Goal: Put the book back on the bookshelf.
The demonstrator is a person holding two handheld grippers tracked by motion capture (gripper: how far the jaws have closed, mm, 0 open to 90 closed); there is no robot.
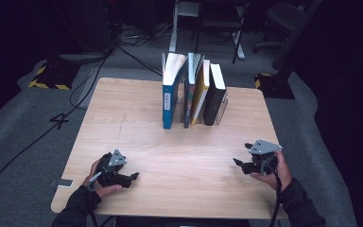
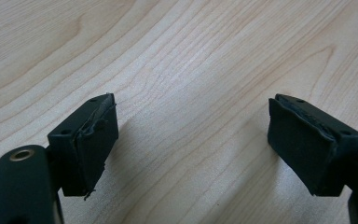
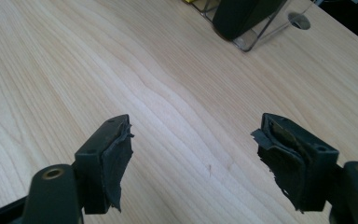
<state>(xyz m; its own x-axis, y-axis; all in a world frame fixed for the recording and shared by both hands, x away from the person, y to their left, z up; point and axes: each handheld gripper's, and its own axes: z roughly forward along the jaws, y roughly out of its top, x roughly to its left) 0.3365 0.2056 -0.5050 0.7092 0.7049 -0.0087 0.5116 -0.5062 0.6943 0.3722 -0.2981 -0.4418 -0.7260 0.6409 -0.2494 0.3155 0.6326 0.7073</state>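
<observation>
Several books stand upright in a clear rack at the far middle of the wooden table: a blue one, a dark one, a yellow one and a black one. My left gripper rests low at the near left, open, with bare wood between its pads. At the near right, my right gripper is also open and holds nothing. Its view shows bare table between the jaws, with the black book and the rack farther off.
Both hands are near the table's front edge. A wide strip of bare wood lies between the grippers and the books. A small grey tag sticks out at the table's left front edge. Cables, a desk frame and chairs stand on the floor behind.
</observation>
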